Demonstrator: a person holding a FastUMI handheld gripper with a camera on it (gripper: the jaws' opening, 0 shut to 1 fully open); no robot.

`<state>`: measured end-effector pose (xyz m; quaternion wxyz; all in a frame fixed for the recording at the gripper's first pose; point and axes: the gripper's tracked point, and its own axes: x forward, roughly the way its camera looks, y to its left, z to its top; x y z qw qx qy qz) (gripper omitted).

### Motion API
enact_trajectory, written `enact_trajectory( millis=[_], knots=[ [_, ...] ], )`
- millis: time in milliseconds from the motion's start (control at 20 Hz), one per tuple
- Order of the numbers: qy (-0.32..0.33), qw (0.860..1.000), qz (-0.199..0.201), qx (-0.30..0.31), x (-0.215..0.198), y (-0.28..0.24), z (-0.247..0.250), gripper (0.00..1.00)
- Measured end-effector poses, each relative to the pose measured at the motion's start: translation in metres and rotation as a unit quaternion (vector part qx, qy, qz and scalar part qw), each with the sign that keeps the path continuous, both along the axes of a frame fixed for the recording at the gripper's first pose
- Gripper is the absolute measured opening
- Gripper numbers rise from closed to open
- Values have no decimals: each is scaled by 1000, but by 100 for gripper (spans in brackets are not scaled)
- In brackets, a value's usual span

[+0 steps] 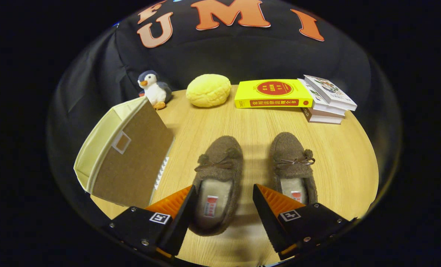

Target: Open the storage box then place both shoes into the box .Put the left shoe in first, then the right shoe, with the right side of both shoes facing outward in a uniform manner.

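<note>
The gripper [224,211] hovers with its fingers spread wide over the heel of the left shoe [216,181], not touching it. The right shoe [293,168] lies just beside on the wooden tabletop [250,122]; the closed storage box [125,152] stands left of both shoes.

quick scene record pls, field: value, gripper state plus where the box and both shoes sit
gripper: open, fingers straddle the heel of the left shoe, no contact visible
left shoe: brown fuzzy slipper, upright on the wooden table, toe pointing away
right shoe: matching slipper, beside it, apart
storage box: beside the left shoe, brown lid closed
background: penguin plush, bread-shaped toy, yellow book, stack of books
task stage: box unopened, no shoe inside
</note>
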<state>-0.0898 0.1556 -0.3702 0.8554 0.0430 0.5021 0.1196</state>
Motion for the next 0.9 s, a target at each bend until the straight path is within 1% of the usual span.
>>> enact_trajectory(
  millis=[100, 200, 400, 450, 500, 550, 600, 650, 700, 800, 850, 900],
  knots=[
    [13, 1000, 4, 0, 1, 2, -14, 89],
    [19, 1000, 1, -5, 8, 0, -25, 83],
    [40, 999, -6, -7, 19, 3, -48, 68],
    [49, 999, -9, -6, 20, 4, -55, 60],
    [57, 998, -13, 4, 21, 7, -58, 56],
    [64, 998, -21, 16, 22, 10, -59, 47],
    [66, 997, -30, 23, 25, 11, -59, 43],
    [68, 997, -35, 28, 26, 11, -61, 36],
    [72, 996, -38, 33, 27, 12, -63, 34],
    [82, 994, -55, 40, 27, 8, -62, 24],
    [88, 993, -68, 44, 27, 6, -61, 14],
    [91, 992, -77, 48, 28, 6, -58, 8]
  ],
)
